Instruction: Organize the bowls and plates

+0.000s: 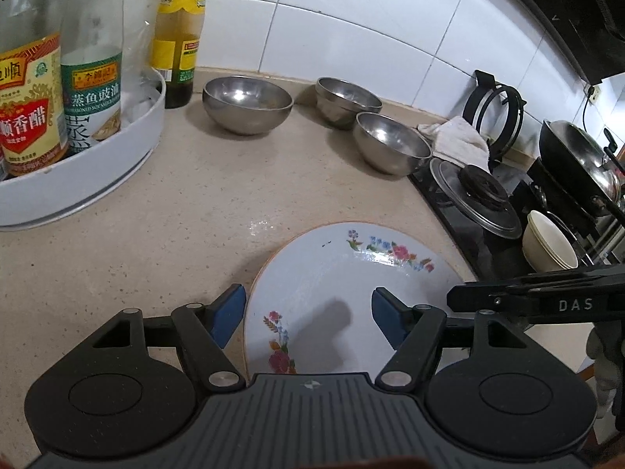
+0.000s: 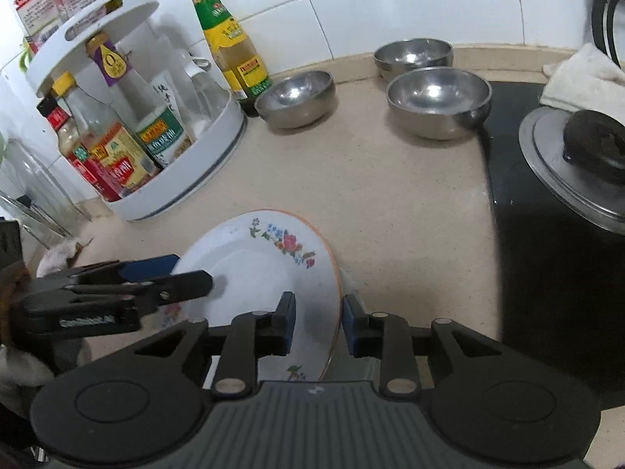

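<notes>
Plate [image 2: 265, 273], stiff, glazed, breakable, is straddled at its rim by right gripper [image 2: 316, 322], jaws slightly apart; left gripper [image 1: 308, 318] jaws wide apart, nothing held.

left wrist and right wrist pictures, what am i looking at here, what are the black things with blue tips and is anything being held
There is no robot here. A person carries a hand-held claw in each hand, and each claw has a camera looking forward along its two blue-padded fingers. One picture looks out from the left claw, the other from the right claw.

On the beige counter are a flowered plate, three steel bowls near the wall and a white bottle rack. A pot lid sits on the stove.

The left claw is open wide over the plate. The plate's rim stands between the right claw's pads, but a gap shows, so it does not look clamped.
</notes>
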{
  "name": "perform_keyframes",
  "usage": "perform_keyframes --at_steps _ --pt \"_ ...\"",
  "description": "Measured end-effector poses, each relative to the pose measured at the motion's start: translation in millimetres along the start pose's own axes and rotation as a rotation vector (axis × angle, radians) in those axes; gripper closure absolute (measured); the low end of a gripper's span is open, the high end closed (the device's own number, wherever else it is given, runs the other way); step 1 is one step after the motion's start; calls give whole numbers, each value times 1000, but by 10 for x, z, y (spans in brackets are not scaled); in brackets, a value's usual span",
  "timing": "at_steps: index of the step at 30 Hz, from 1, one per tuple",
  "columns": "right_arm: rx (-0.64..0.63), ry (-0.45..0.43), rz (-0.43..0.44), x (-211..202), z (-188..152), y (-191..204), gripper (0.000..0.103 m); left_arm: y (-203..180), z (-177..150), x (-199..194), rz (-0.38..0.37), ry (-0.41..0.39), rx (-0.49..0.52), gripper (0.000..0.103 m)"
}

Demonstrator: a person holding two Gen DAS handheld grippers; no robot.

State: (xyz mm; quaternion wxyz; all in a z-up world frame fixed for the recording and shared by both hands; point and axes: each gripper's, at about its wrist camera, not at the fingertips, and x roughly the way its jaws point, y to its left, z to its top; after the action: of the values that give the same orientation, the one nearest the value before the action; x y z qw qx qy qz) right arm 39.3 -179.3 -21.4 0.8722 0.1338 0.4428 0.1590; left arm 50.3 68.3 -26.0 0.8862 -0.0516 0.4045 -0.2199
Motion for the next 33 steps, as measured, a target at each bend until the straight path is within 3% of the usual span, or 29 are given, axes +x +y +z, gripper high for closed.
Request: perform_keyframes --at_steps 9,18,21,24,33 --pt "46 -17 -24 -13 -39 -149 76 -14 -95 -14 -14 23 -4 25" --pt "72 -26 -62 8 -75 -191 76 -116 -218 -94 -34 26 87 18" --pt "71 -31 -71 16 -64 -194 76 -26 -165 -67 4 13 59 18" --pt "74 -45 -85 16 -24 -208 76 62 -92 -51 -5 -1 11 18" --pt "87 -57 -63 81 232 -262 76 47 165 97 45 -32 24 17"
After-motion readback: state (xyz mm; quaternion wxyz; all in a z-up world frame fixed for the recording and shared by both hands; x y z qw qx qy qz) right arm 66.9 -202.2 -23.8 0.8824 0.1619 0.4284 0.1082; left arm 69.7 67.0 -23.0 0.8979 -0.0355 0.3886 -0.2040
